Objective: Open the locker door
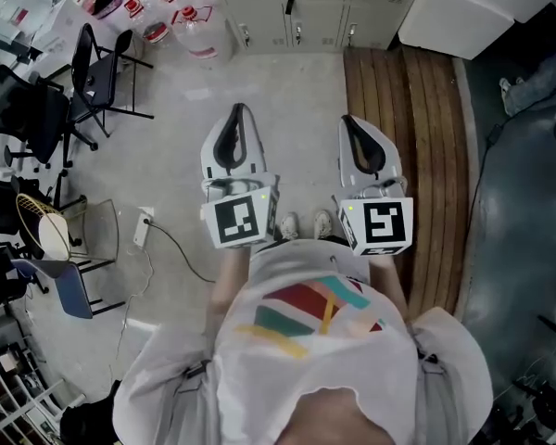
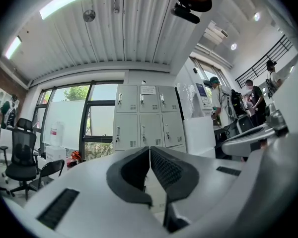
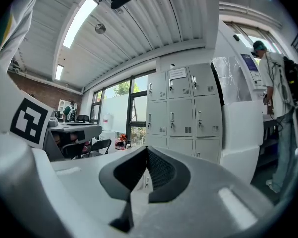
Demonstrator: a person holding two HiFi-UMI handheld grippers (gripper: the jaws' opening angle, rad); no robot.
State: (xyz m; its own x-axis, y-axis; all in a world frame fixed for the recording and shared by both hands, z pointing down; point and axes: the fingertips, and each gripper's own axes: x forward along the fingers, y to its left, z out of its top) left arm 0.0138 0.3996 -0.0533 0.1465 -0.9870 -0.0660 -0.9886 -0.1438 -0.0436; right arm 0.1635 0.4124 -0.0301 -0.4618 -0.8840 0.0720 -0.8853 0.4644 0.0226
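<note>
A bank of grey lockers stands against the far wall, several steps ahead of me, all doors closed. In the left gripper view the lockers show in rows with small handles, well beyond the jaw tips. The right gripper view shows the same lockers straight ahead. My left gripper and right gripper are held side by side at waist height, pointing toward them. Both are shut with nothing between the pads, as seen on the left gripper and the right gripper.
Black chairs and water jugs stand at the left. A power strip with its cable lies on the floor. A wooden platform and a large white unit are at the right. People stand near it.
</note>
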